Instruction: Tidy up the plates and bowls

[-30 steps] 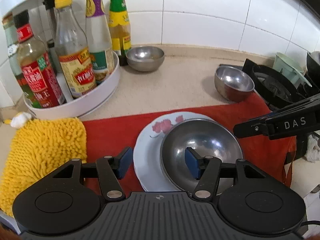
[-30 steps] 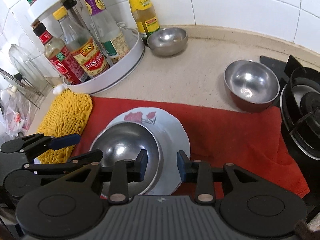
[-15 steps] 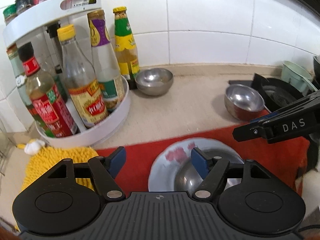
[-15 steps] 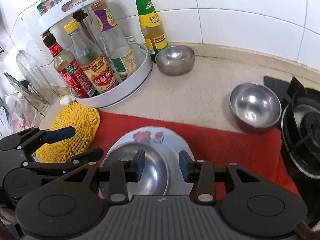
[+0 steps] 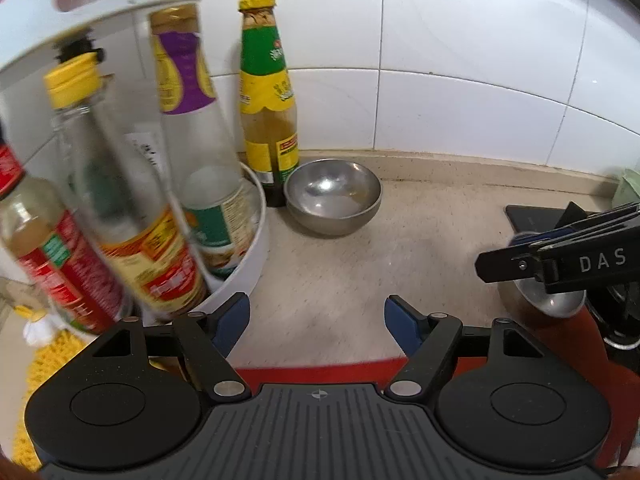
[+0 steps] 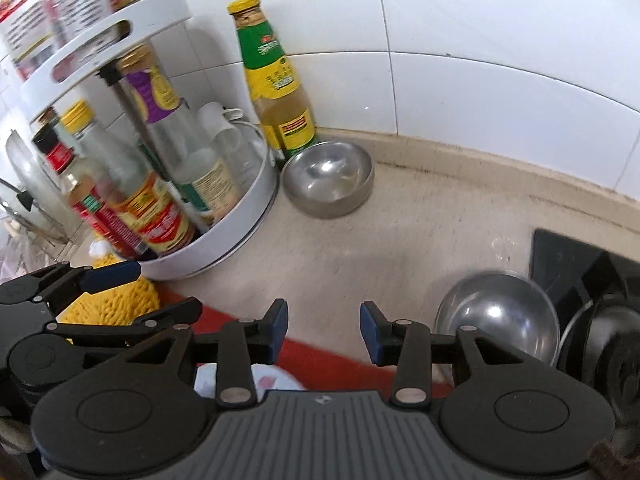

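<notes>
Change: A second earlier we had both tools low over the flowered plate and the steel bowl sitting on it. By this moment we had lifted and swung toward the back wall, and only a sliver of the plate (image 6: 267,381) showed under the right tool.
Meaning for the task: We judged the first bowl as placed on the plate and the two loose bowls as next.
Spice rack: The white turntable (image 5: 256,236) stood at the far left with its bottles (image 5: 168,216), blurred by our motion.
Left gripper: Our left gripper (image 5: 317,322) hovered spread wide and held nothing, its blue pads over bare counter (image 5: 344,280).
Back bowl: The small steel bowl (image 5: 333,200) sat by the wall, just beside the green-labelled sauce bottle (image 5: 269,100) and close to the turntable's rim. It stood upright, mouth up. Being round, it had no long axis except the vertical one through its centre.
Red mat: The red cloth (image 6: 328,364) lay along the near edge of the counter.
Right gripper: Our right gripper (image 6: 323,332) was likewise parted and empty.
Right bowl: The second steel bowl (image 6: 500,316) rested at the right, mouth up, next to the black stove (image 6: 600,340). In the left view the right tool partly hid it.
Next: We judged either bowl reachable, the back one lying ahead of both tools.
</notes>
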A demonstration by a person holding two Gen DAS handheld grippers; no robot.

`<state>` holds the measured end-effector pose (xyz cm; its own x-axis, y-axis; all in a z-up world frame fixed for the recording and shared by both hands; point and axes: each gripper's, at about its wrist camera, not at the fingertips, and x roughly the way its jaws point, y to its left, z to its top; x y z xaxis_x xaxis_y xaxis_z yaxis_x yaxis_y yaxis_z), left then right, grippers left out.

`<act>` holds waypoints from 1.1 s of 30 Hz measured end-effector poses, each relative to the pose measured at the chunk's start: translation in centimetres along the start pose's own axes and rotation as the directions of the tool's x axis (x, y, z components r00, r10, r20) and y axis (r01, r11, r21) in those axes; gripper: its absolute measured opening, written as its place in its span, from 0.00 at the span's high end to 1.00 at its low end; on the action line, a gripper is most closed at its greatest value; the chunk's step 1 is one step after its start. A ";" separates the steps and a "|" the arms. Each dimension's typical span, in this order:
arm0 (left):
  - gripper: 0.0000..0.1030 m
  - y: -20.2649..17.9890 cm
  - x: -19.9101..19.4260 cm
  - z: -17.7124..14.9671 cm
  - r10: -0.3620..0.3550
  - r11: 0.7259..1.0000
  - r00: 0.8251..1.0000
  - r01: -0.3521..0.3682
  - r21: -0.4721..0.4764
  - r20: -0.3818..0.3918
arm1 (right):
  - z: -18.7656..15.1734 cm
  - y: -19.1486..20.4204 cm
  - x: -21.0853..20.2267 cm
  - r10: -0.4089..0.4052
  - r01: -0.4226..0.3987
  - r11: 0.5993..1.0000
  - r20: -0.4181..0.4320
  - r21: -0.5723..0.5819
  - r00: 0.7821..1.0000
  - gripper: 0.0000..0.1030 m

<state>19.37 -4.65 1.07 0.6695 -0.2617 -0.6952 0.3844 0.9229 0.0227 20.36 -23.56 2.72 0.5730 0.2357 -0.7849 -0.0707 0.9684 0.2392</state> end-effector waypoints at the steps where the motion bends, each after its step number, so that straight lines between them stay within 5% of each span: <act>1: 0.22 -0.2 0.5 0.4 0.000 1.000 1.000 0.000 0.000 -0.004 | 0.3 -0.3 0.3 0.002 -0.002 1.000 -0.004 -0.002 1.000 0.64; 9: 0.26 -0.1 1.1 0.2 -0.043 0.999 0.996 0.044 0.003 -0.075 | 2.5 -2.2 2.7 0.044 -0.044 0.999 -0.037 -0.008 0.998 0.64; 14: 0.20 1.8 -2.5 -4.2 -0.071 0.994 0.988 0.081 0.067 -0.140 | -1.3 -1.3 0.3 0.162 -0.169 0.984 -0.120 -0.049 0.979 0.62; 24: 0.34 1.1 -2.8 -8.8 -0.157 0.978 0.942 0.190 0.088 -0.296 | -8.4 0.6 1.3 0.259 -0.271 0.963 -0.308 0.004 0.915 0.58; 27: 0.49 0.8 -1.9 -9.8 -0.232 0.965 0.904 0.260 0.031 -0.359 | -9.4 1.3 2.2 0.272 -0.285 0.959 -0.327 0.009 0.905 0.64; 29: 0.50 0.5 -1.8 -9.8 -0.228 0.966 0.907 0.255 0.031 -0.353 | -9.5 1.4 2.6 0.277 -0.285 0.958 -0.331 0.024 0.902 0.75; 33: 0.51 0.7 -1.4 -7.5 -0.245 0.966 0.924 0.258 0.006 -0.292 | -9.0 0.9 3.0 0.281 -0.282 0.958 -0.338 0.046 0.898 0.78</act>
<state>13.93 -1.49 -3.35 0.3391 -0.3858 -0.8580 0.5483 0.8222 -0.1530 14.64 -21.28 -4.55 0.2190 0.5113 -0.8310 -0.1918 0.8576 0.4772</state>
